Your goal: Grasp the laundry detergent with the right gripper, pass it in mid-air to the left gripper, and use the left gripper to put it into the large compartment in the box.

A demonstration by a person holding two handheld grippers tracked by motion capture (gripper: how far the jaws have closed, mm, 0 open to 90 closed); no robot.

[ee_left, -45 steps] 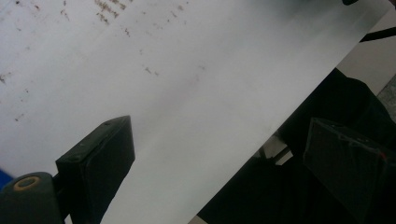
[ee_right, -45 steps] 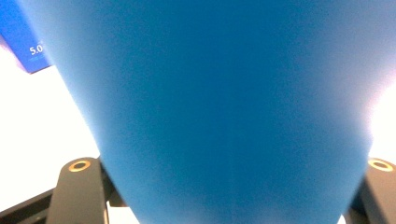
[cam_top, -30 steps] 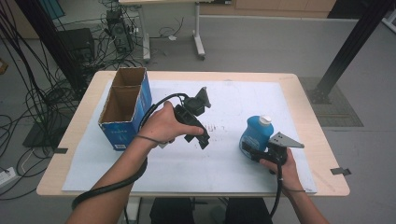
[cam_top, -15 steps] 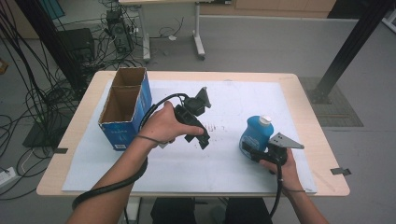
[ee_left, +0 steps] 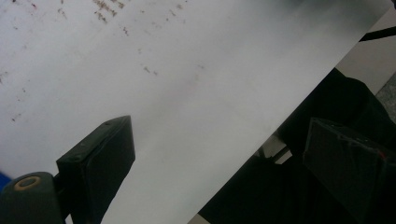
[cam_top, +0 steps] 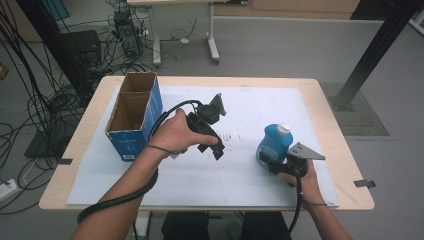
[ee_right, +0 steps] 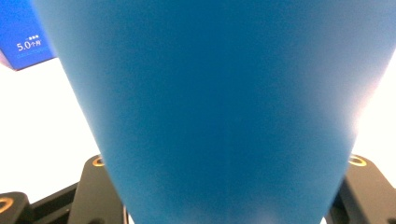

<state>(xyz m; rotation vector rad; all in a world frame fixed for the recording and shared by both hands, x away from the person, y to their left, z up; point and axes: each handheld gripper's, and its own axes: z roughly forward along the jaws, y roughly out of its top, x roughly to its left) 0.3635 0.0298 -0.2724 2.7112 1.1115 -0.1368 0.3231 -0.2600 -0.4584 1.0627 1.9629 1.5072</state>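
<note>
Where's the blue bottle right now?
In the high view the blue bottle stands at the table's right, gripped by the right gripper, well apart from the cardboard box at the left.

An open blue cardboard box (cam_top: 134,116) stands on the left part of the white sheet (cam_top: 200,175), which covers the table (cam_top: 345,165).

box (cam_top: 134,117) on table's left, bottle (cam_top: 274,144) well apart at right
</note>
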